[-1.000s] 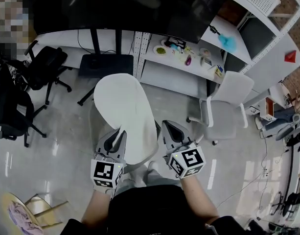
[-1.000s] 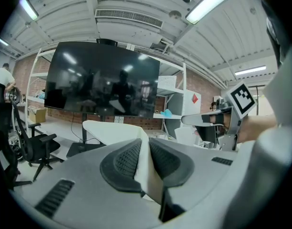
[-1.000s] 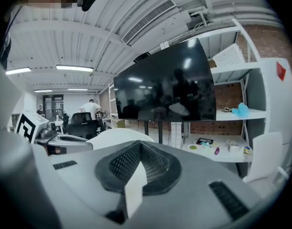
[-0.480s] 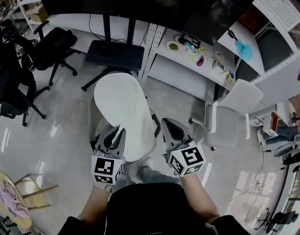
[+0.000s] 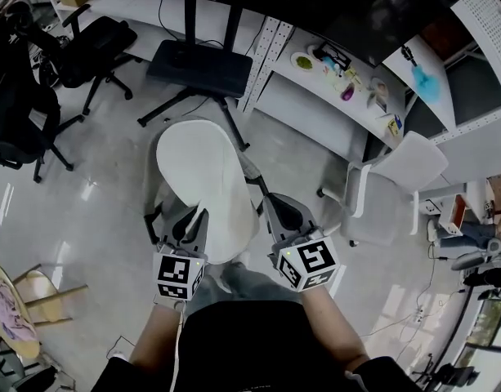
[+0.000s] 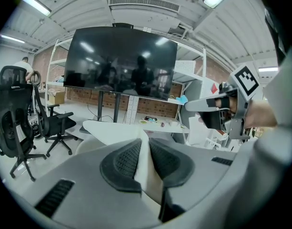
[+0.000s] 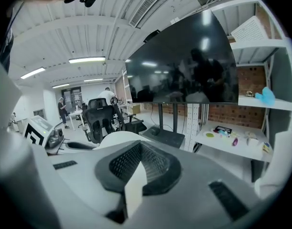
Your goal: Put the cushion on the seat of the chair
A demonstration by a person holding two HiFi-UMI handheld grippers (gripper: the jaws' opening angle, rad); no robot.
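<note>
Cushion (image 5: 203,188) — left gripper (image 5: 187,229) jaws clamped on its edge | right gripper (image 5: 284,217) likewise | both angled slightly down

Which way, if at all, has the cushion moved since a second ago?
Yes. The cushion has drawn down and back from the black stand base: its far edge met the base earlier; now bare floor shows between them.

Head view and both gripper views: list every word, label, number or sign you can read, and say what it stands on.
No readable word or number in any view.
Cube on the left claw: black-and-white coded squares only, no letters.
Cube on the right claw: the same.
Small items on the white shelf: any print too small to read.
Screen: dark, reflections only.
</note>
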